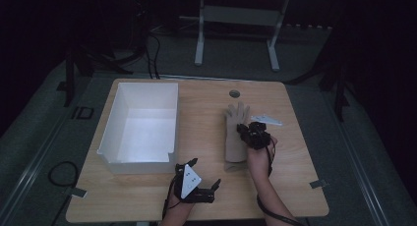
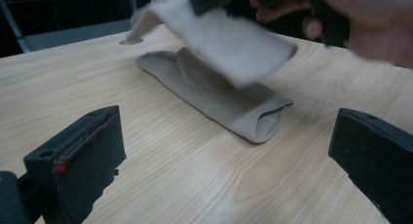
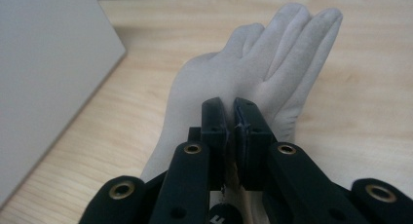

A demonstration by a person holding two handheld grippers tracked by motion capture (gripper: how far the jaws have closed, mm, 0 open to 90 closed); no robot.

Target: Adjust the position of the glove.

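Note:
Two beige gloves are right of the table's middle. One glove (image 2: 219, 102) lies flat with its cuff toward me. The second glove (image 2: 229, 44) hangs blurred just above it, and my right gripper (image 3: 234, 112) is shut on its fabric near the palm (image 3: 253, 73). In the high view the right gripper (image 1: 246, 131) sits over the gloves (image 1: 235, 137), whose fingers point toward the far edge. My left gripper (image 1: 204, 173) rests low near the front edge with its jaws wide open. Bare wood lies between the jaws of the left gripper (image 2: 229, 160), a short way from the lying glove's cuff.
A white open box (image 1: 142, 159) stands on the left half of the table, empty inside; its wall (image 3: 44, 73) is to the held glove's left. A round cable hole (image 1: 234, 94) sits near the far edge. Dark floor and a white frame lie beyond the table.

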